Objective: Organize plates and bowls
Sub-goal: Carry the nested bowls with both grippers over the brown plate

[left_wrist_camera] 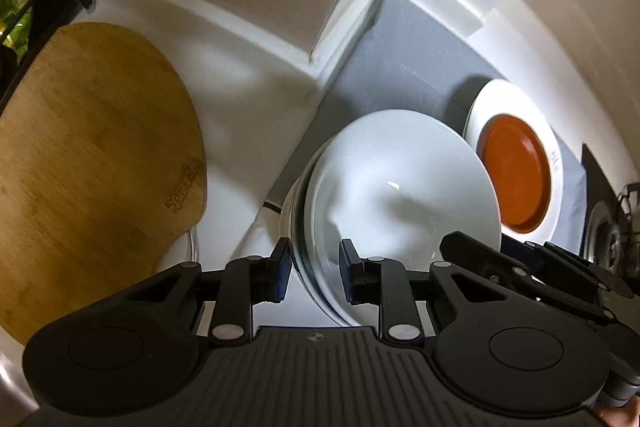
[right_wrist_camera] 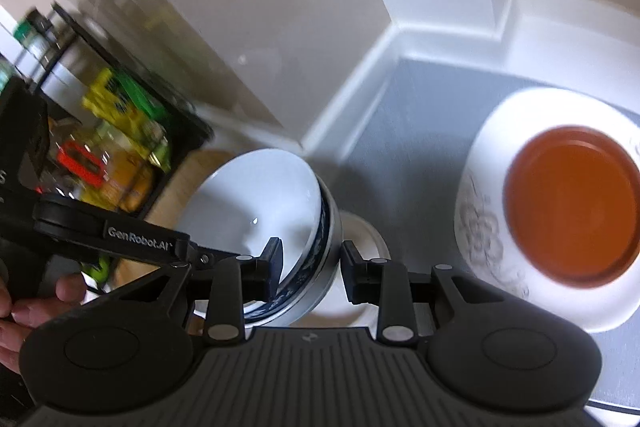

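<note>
the left gripper [left_wrist_camera: 315,265] and the right gripper [right_wrist_camera: 309,269] each pinch the white bowl's [left_wrist_camera: 400,187] rim with jaws nearly closed. it may slip and hit the orange plate [left_wrist_camera: 516,175] at the right.

Two stacked bowls [left_wrist_camera: 400,187], two plates [left_wrist_camera: 516,171], one cutting board [left_wrist_camera: 92,163].

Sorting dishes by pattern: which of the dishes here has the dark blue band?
The white bowl held between both claws: a blue patterned band rings its outside. The white plate on the grey mat shows only a faint grey flower.
</note>
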A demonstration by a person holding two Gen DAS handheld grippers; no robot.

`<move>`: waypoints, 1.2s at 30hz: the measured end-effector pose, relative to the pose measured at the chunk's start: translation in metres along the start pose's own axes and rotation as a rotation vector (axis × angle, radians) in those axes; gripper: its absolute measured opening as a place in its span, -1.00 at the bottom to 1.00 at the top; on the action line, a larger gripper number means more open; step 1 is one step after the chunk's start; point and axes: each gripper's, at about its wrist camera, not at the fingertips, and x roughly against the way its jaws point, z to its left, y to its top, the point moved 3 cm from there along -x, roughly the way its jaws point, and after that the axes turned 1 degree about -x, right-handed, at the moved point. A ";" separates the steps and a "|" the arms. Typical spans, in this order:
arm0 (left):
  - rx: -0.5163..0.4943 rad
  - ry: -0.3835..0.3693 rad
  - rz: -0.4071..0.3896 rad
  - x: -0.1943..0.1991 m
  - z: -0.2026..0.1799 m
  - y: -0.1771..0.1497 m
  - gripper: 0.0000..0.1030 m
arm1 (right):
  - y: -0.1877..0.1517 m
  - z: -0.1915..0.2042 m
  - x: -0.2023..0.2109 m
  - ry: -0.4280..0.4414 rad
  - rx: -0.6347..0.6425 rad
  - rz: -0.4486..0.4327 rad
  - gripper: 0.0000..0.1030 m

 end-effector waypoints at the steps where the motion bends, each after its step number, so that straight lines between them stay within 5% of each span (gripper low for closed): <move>1: -0.011 0.008 0.002 -0.004 -0.001 0.000 -0.48 | -0.003 -0.001 -0.003 -0.006 0.004 0.012 -0.34; 19: 0.001 0.039 -0.004 -0.030 -0.004 -0.003 -0.49 | -0.013 -0.014 -0.020 0.008 0.081 0.088 -0.27; 31: -0.085 -0.100 -0.068 -0.016 0.020 -0.005 -0.46 | -0.011 -0.014 0.004 -0.074 -0.007 0.034 -0.13; 36: -0.044 -0.120 -0.064 -0.016 0.026 -0.009 -0.39 | -0.022 -0.011 0.009 -0.082 -0.020 0.027 -0.07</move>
